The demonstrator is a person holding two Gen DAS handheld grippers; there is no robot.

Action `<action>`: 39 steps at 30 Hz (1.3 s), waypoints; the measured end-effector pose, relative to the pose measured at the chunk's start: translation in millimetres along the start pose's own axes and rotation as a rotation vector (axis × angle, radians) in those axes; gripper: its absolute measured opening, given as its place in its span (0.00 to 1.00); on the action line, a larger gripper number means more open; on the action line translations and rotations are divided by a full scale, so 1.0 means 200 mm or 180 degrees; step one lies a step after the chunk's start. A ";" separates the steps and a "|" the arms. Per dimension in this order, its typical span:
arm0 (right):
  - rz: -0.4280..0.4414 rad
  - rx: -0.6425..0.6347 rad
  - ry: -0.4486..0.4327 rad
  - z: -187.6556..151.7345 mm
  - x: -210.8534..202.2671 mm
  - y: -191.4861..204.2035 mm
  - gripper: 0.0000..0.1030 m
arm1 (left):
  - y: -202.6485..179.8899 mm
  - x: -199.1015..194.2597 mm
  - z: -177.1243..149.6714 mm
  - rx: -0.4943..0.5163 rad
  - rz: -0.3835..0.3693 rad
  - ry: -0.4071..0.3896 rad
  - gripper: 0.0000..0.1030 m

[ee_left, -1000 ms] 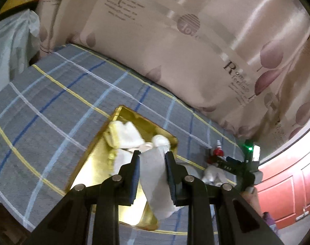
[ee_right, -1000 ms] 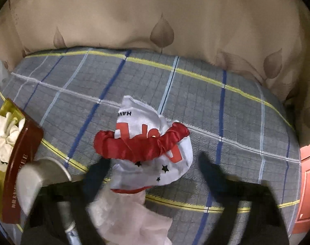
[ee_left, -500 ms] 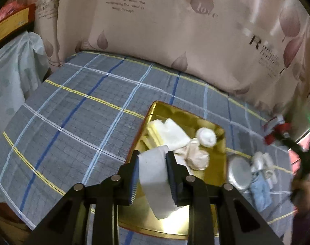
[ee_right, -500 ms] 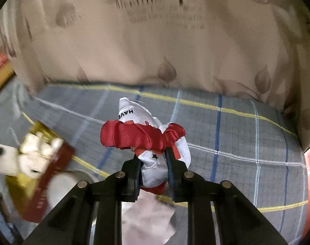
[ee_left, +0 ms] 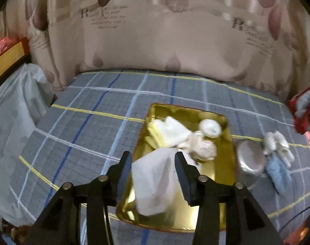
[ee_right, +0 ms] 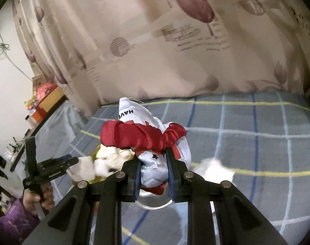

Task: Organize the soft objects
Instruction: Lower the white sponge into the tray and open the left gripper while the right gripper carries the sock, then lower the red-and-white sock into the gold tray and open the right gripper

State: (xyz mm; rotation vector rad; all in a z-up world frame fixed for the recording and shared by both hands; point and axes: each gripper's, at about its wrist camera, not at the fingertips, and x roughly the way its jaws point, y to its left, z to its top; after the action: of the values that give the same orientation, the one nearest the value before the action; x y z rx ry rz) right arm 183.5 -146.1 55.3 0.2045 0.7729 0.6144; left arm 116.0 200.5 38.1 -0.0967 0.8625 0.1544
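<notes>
two grippers loaded. left gripper [ee_left: 153,168] jaws apart, white cloth [ee_left: 155,181] loose between, directly over gold tin [ee_left: 226,169], long axis hanging down. right gripper [ee_right: 152,168] clamped on red-white pouch [ee_right: 148,138], right of tin, farther.

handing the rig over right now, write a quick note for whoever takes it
Left gripper: jaws apart around a white cloth above the gold tin; whether it is gripped or already let go cannot be told.
Right gripper: shut on the red and white satin pouch, held up above the plaid bed cover.
Done: several white soft pieces already lie in the tin.
Left: drop the cloth in, bring the pouch over, then collect the white and blue pieces lying on the cover beside the silver lid, right of the tin.
</notes>
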 end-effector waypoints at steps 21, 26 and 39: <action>-0.0373 -0.1193 0.0643 0.00 0.76 0.62 0.19 | 0.13 -0.42 -0.59 -0.0840 0.0608 -0.0352 0.49; -0.0691 -0.1533 0.0871 -0.02 1.01 0.71 0.19 | 0.15 -0.40 -0.63 -0.0780 0.0590 -0.0390 0.49; -0.1057 -0.2072 0.1145 -0.13 1.32 0.91 0.26 | 0.17 -0.44 -0.63 -0.0766 0.0535 -0.0423 0.49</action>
State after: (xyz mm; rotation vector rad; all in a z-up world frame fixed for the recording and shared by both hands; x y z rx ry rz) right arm 230.4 155.2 -48.0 -0.6363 0.8861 0.5608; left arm -40.5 206.7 23.4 -0.2368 0.7162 0.4178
